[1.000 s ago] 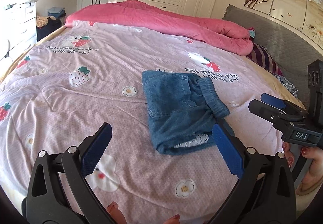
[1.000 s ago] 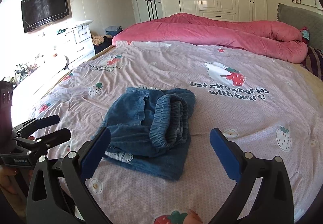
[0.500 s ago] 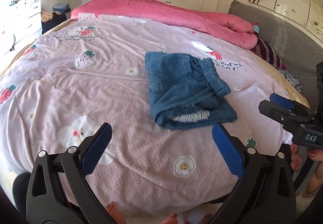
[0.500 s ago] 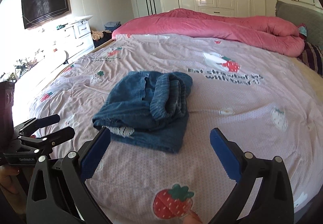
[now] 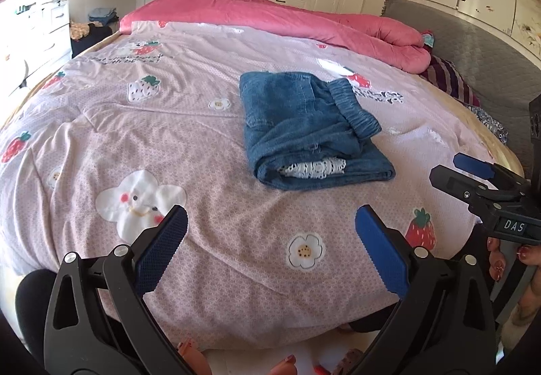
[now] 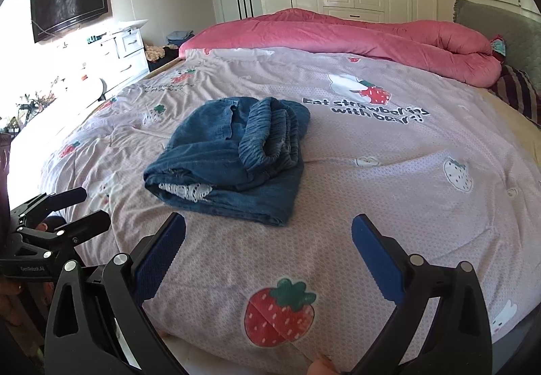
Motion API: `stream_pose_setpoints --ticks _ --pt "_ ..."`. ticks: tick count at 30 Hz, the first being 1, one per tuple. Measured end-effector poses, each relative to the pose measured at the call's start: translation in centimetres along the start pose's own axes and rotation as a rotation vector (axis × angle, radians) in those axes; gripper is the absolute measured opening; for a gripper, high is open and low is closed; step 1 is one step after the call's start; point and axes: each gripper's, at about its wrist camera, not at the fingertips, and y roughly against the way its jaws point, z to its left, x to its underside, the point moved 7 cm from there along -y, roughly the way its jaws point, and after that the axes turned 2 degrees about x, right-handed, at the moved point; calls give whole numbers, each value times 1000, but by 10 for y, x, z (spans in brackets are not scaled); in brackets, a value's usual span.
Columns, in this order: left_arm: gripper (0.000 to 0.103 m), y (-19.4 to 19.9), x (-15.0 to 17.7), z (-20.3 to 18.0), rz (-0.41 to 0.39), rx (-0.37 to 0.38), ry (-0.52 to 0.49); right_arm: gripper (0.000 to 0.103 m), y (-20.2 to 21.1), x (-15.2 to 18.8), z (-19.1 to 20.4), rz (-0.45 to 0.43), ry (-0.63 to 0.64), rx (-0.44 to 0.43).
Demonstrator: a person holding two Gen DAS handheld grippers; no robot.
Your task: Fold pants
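Left wrist view shows the left hand-held gripper (image 5: pixel 270 229) released, its blue pads spread wide and holding nothing, hovering over the near edge of the bed (image 5: pixel 101 125). Right of centre on the pink strawberry-print cover lie the pants (image 5: pixel 304 135), one pair of blue denim, already folded into a compact bundle with the elastic waistband on top and a strip of white lace trim (image 5: pixel 312 168) peeking out of the near fold. Denim like this should be soft and limp yet fairly heavy for cloth, not slippery and not fragile; it will likely sag and unfold if lifted by a single layer, so the safer hold is probably across the thick folded edge at the near side, pinching all layers together, one gripper toward each corner. Further right, the right hand-held gripper (image 5: pixel 473 172) appears side-on with a gap between its fingers; the right wrist view confirms it (image 6: pixel 268 240) is spread wide and empty, with the pants (image 6: pixel 233 158) well apart from both tools. By count: one pair of pants, two grippers, one rolled pink quilt (image 6: pixel 355 33) along the far side of the bed.
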Motion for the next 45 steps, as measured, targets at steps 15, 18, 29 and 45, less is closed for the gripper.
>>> stream_pose_setpoints --ticks 15,18,29,45 --pt "94 -10 12 3 30 -26 -3 98 -12 15 1 29 9 -2" --pt "94 -11 13 3 32 -27 0 98 -14 17 2 32 19 1" --pt "94 -10 14 4 34 -37 4 98 -15 19 -1 34 12 7" --pt "94 -9 15 5 37 -49 7 98 -14 20 -2 37 10 6"
